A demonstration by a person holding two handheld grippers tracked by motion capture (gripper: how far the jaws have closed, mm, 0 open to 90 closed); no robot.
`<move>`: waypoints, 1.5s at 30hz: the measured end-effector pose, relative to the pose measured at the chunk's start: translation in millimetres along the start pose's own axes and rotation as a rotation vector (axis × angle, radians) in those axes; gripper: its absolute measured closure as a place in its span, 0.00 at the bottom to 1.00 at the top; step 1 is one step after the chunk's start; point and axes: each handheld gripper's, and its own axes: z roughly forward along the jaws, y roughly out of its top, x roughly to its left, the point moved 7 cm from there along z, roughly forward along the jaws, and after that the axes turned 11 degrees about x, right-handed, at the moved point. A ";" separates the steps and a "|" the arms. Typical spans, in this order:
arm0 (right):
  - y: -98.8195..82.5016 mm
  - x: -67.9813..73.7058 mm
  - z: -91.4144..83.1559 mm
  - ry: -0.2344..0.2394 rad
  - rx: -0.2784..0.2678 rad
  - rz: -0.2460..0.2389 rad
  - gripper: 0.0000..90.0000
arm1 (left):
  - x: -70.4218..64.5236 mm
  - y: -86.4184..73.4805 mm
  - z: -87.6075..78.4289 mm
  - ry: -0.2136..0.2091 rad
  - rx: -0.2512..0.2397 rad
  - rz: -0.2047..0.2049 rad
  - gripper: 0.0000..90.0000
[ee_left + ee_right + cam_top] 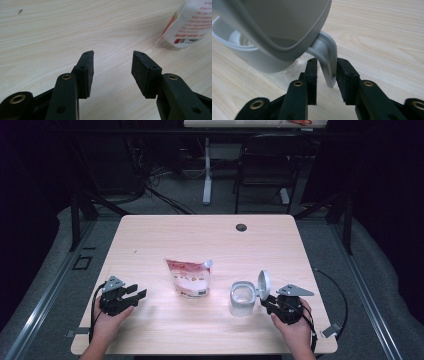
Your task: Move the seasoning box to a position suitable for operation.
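Small grey lidded container (243, 298) stands right of table centre, hinged lid (263, 284) already up; pink-and-white spouted pouch (188, 278) untouched beside it, pouring likely still ahead. Right gripper (326, 75) brackets the grey handle (329, 63), contact uncertain. Left gripper (112, 67) released, empty. Pale wood-grain table (165, 232); dim room, black chair (265, 167) behind.

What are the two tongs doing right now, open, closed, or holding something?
Left tongs: open, nothing between them, above bare table.
Right tongs: around the handle of the grey container; whether the pads press on it cannot be told.
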 end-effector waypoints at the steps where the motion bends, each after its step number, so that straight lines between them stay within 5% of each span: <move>1: 0.5 -0.7 -0.1 0.004 -0.003 0.002 0.82 | 0.1 0.0 0.0 0.000 0.000 0.000 0.59; 5: 0.5 -0.1 2.2 0.022 0.000 0.011 0.86 | 0.1 0.2 0.3 -0.001 -0.001 -0.003 0.59; 21: -2.5 0.1 -1.3 -0.048 0.024 -0.045 0.90 | 1.2 -0.4 -2.3 -0.002 0.003 0.003 0.59; 30: -6.0 -16.7 -6.6 -0.041 0.006 0.001 0.87 | 0.7 -0.5 -1.8 -0.001 0.006 0.004 0.59; 37: 5.7 -34.8 0.5 0.000 -0.028 0.082 0.83 | -0.1 -0.8 0.7 -0.002 0.015 0.010 0.59; 45: 12.1 -39.5 4.3 0.016 -0.034 0.075 0.82 | -0.4 -0.9 1.6 0.000 0.016 0.010 0.59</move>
